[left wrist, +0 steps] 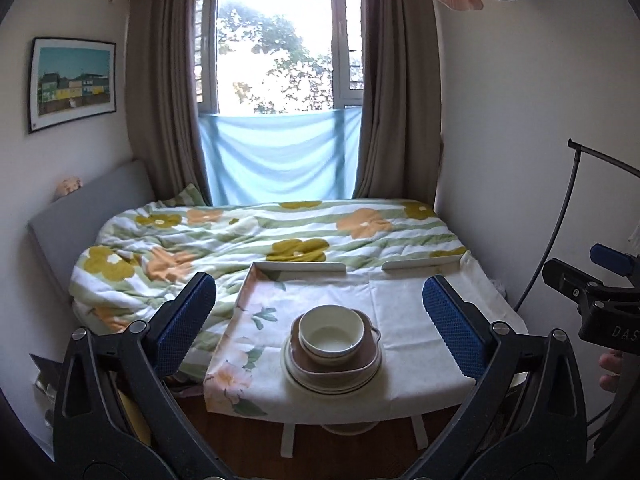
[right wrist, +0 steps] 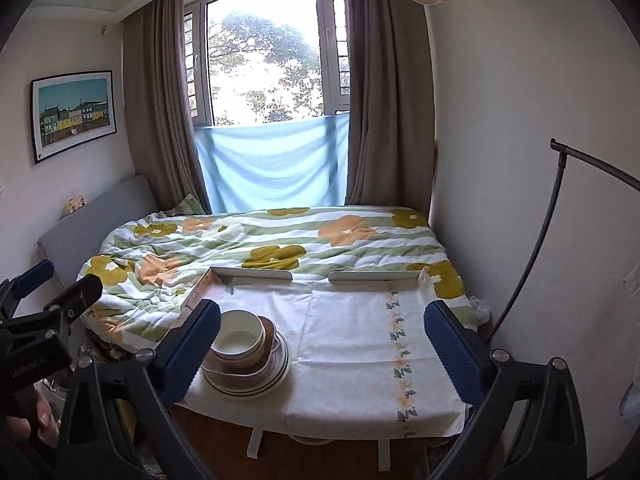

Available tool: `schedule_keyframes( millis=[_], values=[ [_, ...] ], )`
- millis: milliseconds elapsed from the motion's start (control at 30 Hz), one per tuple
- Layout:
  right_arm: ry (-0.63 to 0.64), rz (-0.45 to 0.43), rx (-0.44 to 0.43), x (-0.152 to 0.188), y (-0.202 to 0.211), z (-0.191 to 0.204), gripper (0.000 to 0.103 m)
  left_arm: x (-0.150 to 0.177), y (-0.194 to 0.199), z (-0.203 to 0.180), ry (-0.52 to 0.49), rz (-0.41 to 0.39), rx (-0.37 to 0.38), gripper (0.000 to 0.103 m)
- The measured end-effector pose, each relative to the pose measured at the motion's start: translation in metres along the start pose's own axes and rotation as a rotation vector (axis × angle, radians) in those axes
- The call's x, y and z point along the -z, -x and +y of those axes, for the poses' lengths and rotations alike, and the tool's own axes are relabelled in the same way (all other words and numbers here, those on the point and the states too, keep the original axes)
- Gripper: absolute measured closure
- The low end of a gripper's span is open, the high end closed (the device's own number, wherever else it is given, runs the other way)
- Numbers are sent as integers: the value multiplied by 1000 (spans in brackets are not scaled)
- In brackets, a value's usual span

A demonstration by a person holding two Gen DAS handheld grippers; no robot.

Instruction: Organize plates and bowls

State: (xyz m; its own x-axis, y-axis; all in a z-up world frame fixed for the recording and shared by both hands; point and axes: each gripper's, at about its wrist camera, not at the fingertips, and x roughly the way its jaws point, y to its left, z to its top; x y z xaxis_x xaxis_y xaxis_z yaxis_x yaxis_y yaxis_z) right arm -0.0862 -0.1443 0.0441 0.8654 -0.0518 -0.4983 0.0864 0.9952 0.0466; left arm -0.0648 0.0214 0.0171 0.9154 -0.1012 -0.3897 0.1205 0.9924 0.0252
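- one stack of dishes [left wrist: 334, 354] sits on the table [left wrist: 420, 308], near its front edge & left of centre; nothing else on the floral cloth [right wrist: 360, 328].
- white bowl [left wrist: 331, 331] on top, nested in a brown squarish dish [left wrist: 360, 364], w/ striped round plates [right wrist: 276, 376] underneath. biggest at the bottom, so it sits stable.
- left gripper [left wrist: 320, 320] is spread wide, holding nothing, back from the table; stack lines up btwn its blue pads [left wrist: 188, 320].
- right gripper [right wrist: 322, 340] also wide apart & empty, off to the right; stack shows just past its left pad.
- both held short of the table edge, prob. framing the scene before reaching.
- looks like the start or the very end of the task; can't tell which.
- bed [left wrist: 240, 240] w/ flowered duvet lies behind the table, window [left wrist: 276, 44] beyond.
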Motion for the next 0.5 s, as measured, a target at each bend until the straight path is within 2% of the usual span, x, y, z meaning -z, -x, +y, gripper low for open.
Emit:
schedule_keyframes(
  millis=[500],
  values=[
    [-3,-26,12,6,12,-9,2,3,4,-14,-28,-17,-25,0]
  ],
)
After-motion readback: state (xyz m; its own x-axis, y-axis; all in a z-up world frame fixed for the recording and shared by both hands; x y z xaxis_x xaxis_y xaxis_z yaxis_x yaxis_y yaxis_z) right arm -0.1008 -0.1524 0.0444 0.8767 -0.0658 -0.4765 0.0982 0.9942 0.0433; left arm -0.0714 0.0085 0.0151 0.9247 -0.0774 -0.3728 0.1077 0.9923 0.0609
